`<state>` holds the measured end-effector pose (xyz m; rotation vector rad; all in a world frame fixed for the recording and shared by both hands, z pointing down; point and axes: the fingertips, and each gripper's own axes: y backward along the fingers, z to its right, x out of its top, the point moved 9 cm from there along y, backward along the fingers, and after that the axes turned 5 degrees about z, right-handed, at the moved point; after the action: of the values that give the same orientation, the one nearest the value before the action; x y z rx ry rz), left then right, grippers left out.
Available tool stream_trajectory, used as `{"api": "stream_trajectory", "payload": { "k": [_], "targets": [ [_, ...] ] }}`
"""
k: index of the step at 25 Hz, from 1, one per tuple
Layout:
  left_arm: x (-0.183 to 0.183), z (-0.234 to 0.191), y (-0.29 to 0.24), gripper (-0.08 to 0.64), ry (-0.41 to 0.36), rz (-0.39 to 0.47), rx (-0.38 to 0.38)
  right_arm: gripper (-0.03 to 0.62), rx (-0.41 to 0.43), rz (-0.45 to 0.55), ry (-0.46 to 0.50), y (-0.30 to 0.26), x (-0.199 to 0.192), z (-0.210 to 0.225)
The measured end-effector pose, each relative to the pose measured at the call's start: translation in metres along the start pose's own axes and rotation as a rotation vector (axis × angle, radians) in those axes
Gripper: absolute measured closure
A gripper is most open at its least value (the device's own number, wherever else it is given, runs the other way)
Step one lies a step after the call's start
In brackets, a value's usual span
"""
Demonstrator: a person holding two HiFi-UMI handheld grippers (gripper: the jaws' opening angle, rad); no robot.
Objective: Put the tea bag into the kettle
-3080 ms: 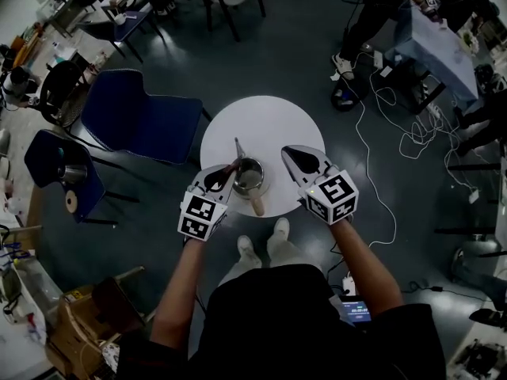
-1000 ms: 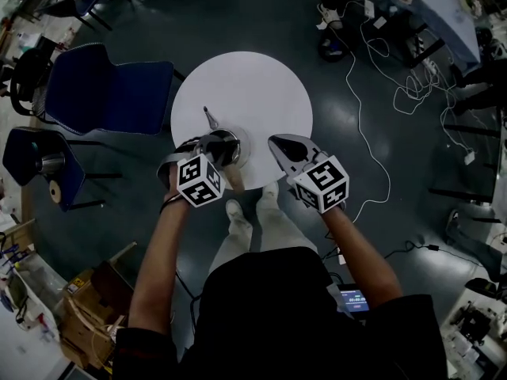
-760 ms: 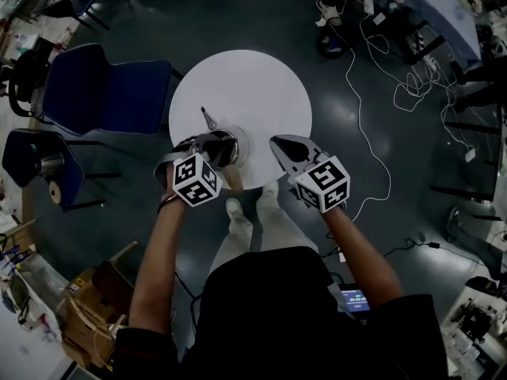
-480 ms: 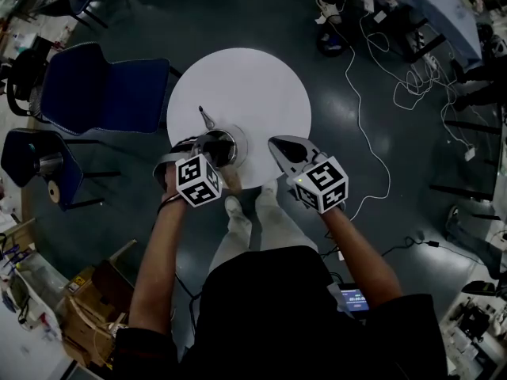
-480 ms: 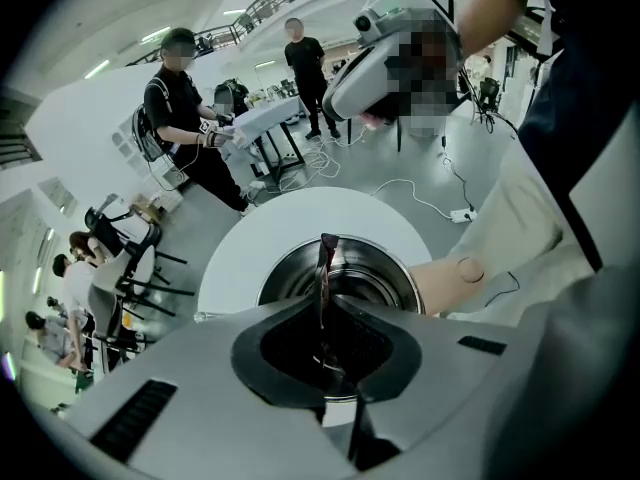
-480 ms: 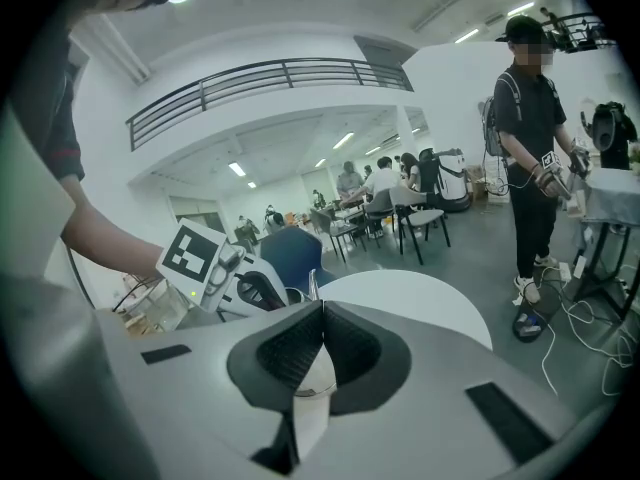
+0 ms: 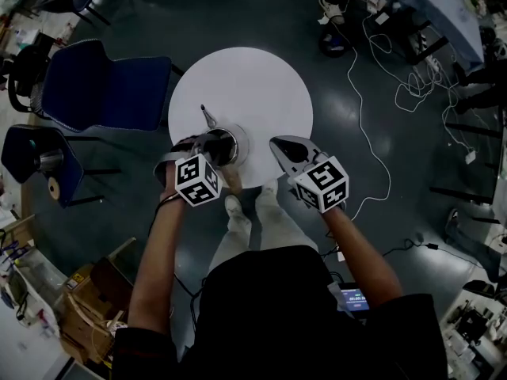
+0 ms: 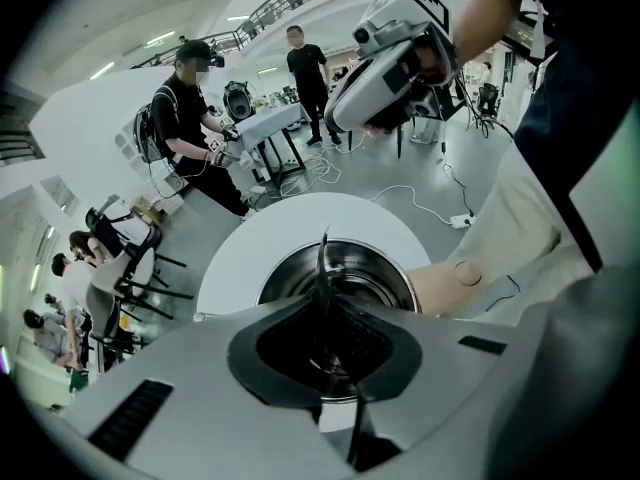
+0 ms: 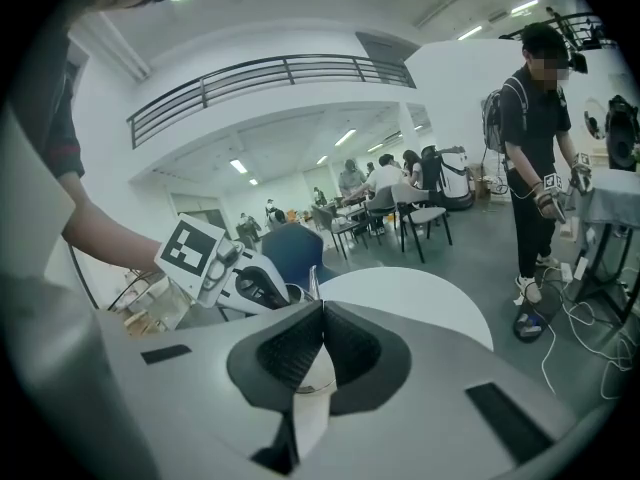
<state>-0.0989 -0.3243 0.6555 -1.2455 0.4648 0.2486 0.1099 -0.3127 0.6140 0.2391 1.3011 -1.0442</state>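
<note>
The left gripper (image 8: pixel 325 306) is pinched shut on a thin dark strip (image 8: pixel 322 256) above the kettle (image 8: pixel 385 273). The right gripper (image 9: pixel 320 310) is closed, with nothing held.

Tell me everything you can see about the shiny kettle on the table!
The kettle is round, shiny metal, with no lid on, so its top is open. A thin spout pokes up on the far side, and a pale, wood-like handle sticks out toward the person. It stands upright on the round white table, near the edge. The left gripper hangs right over the opening with its jaws together.
</note>
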Motion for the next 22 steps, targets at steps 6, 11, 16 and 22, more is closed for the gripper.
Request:
{"api": "stream_trajectory", "payload": {
  "k": [6, 11, 16, 22],
  "targets": [
    [0.002, 0.002, 0.0, 0.459, 0.017, 0.03, 0.0, 0.575, 0.003, -0.005, 0.003, 0.001, -0.002, -0.005],
    [0.0, 0.003, 0.003, 0.459, 0.029, 0.038, 0.004, 0.575, -0.004, -0.004, 0.004, 0.003, -0.002, -0.007],
    [0.001, 0.005, 0.013, 0.451, 0.07, 0.061, 0.031, 0.575, -0.005, 0.005, -0.001, 0.009, 0.001, -0.01],
    [0.002, 0.008, 0.038, 0.453, 0.138, 0.155, 0.092, 0.575, 0.0, 0.009, 0.021, 0.01, 0.004, -0.029]
  ]
}}
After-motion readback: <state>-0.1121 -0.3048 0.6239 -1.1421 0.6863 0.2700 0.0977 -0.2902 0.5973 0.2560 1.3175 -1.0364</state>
